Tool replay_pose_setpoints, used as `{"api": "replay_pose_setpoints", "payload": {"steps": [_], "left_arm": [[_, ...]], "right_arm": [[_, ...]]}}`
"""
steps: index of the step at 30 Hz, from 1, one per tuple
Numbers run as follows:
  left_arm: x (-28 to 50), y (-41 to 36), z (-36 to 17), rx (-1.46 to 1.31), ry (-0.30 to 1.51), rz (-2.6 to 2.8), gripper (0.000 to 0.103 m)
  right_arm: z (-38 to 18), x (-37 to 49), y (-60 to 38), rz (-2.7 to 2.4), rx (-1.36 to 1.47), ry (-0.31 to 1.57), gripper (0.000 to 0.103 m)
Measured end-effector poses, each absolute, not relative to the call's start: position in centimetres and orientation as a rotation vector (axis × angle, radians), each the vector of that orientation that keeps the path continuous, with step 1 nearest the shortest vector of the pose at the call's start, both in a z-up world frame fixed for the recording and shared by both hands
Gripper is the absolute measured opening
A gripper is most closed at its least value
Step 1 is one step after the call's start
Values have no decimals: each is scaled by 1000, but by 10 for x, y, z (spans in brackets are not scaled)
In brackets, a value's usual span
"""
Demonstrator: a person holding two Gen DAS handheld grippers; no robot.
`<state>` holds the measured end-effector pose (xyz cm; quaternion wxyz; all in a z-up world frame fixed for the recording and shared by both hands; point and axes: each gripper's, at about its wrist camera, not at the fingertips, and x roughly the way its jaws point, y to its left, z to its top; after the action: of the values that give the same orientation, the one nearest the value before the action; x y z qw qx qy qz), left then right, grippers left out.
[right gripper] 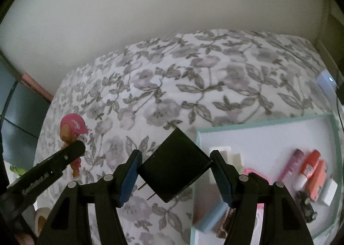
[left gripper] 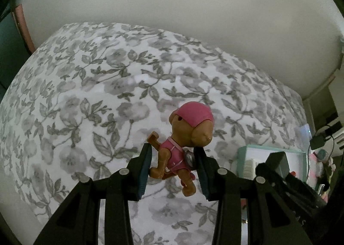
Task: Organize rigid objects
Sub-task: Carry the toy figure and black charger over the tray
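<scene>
Here, the left tool is clenched on a brown plastic toy dog with a pink helmet, held clear above the floral-patterned bedspread. The right tool grips a black square plug-in charger by two corners, prongs down-left. To its right lies a mint-rimmed white tray holding small tubes.

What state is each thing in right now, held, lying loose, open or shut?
Left gripper: shut on the toy dog.
Toy dog: held above the bedspread, pink cap on.
Right gripper: shut on the charger.
Charger: held tilted by its corners, prongs out.
Box: open, lying on the bedspread.
Tubes: lying loose in the box.
Bedspread: spread flat.
</scene>
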<state>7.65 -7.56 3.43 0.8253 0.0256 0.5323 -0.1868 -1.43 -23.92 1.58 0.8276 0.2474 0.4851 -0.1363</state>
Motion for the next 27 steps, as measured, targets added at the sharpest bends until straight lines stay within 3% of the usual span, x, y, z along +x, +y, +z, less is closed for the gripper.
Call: {"api": "replay_pose_setpoints", "payload": {"steps": [27], "left_arm": [[19,-124,51,126,1099,-540,41]], "right_arm": [[35,-108,-291,-498,596,1004,68]]}}
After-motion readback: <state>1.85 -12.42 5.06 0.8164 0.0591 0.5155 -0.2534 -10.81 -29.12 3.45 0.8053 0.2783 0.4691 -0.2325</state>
